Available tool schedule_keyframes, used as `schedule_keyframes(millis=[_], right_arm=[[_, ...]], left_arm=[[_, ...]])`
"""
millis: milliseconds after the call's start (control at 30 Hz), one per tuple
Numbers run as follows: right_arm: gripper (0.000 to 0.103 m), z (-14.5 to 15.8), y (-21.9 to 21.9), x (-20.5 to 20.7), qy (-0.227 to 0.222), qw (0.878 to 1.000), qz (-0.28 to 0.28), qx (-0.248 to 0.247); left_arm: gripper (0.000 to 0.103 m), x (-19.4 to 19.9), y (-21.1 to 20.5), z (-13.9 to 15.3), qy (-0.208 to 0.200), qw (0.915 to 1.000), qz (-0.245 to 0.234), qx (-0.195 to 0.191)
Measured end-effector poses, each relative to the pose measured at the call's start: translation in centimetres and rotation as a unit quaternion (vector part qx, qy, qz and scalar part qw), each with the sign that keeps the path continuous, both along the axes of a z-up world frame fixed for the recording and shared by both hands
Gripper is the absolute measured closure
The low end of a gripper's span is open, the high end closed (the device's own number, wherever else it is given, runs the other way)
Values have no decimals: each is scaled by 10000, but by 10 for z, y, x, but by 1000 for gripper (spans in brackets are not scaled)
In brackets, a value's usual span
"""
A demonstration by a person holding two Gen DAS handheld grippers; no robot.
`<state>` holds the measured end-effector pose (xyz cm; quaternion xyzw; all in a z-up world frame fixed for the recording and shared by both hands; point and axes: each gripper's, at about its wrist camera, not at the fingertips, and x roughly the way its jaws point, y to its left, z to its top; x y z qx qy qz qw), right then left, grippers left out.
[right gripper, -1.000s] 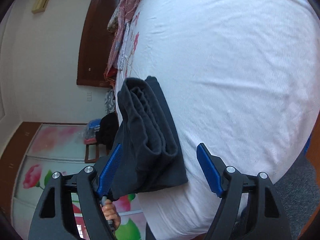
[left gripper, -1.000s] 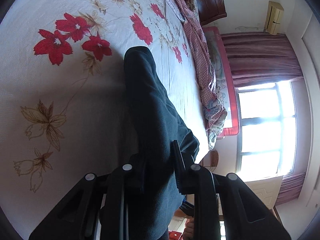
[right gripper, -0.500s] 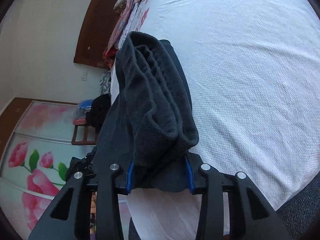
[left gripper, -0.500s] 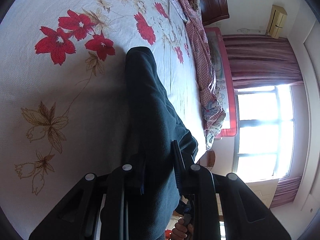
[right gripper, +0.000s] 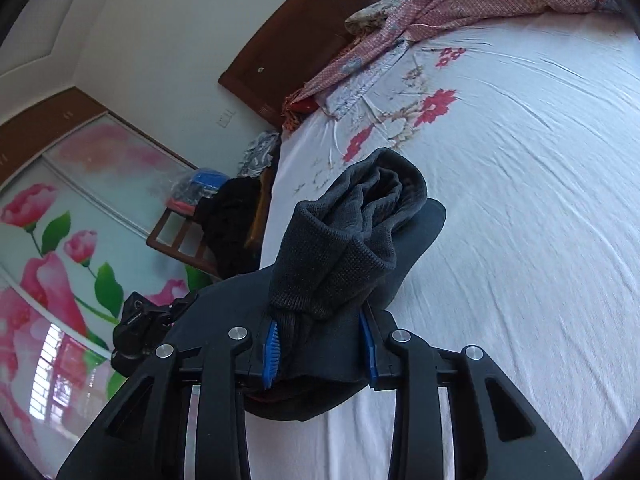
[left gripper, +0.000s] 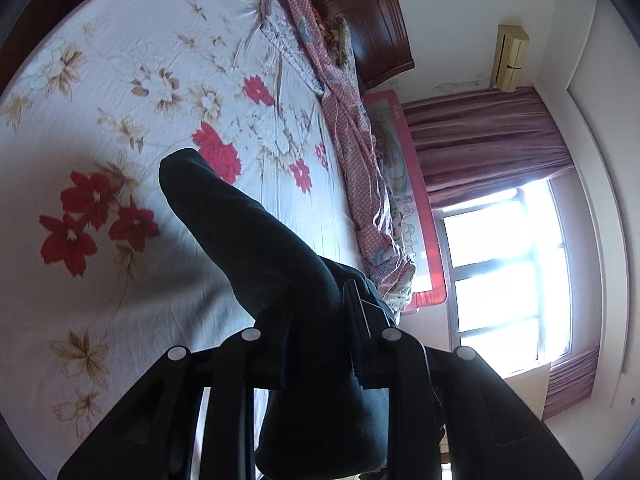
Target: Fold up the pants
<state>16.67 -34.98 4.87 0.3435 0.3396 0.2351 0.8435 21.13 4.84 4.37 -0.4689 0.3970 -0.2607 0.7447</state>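
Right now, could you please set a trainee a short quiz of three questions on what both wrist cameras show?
1. True or false: the left gripper is shut on the dark pants.
2. What lies under the pants? A) a bare wooden floor B) a flowered bed sheet C) a glass table
3. Fill in: the right gripper has a bunched ribbed part of the pants between its ____.

Key: 1 true; 2 B; 3 jaws.

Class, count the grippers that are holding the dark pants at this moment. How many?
2. The left gripper clamps one end of the dark pants; the right gripper, jaws closing, pinches the ribbed end over the bed. None seems hidden.
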Motion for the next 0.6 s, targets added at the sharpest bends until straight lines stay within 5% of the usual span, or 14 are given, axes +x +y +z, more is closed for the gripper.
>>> schedule_keyframes(millis=[133,200,233,267,367,433,500,600], right_arm=[[70,-24,11,25,-176,9996,68,232],[50,-65,8,40,603,9980,-6,198],[41,-92,6,43,1121,9935,-18,182],[41,-111,5,40,1550,9878,-112,22],[41,-122,-18,3,1361,9891,-397,398],[41,-118,-36,-14,1374,9867,-654,568],[41,-105,-47,-16,1239,9862,-824,728],[41,-70,-38,9,746,9902,-693,961]], left_arm=[[78,8,23,1,-368,9992,162,8],[61,3,40,-19,-226,9987,349,296],[36,-1,50,-36,30,9969,493,615],[26,-3,61,-55,408,9923,662,965],[27,-25,103,-111,1442,9742,1166,1288],[34,-40,118,-118,1347,9755,1388,1048],[33,-40,114,-101,1113,9710,1473,1520],[25,-20,75,-63,304,9762,1011,1892]])
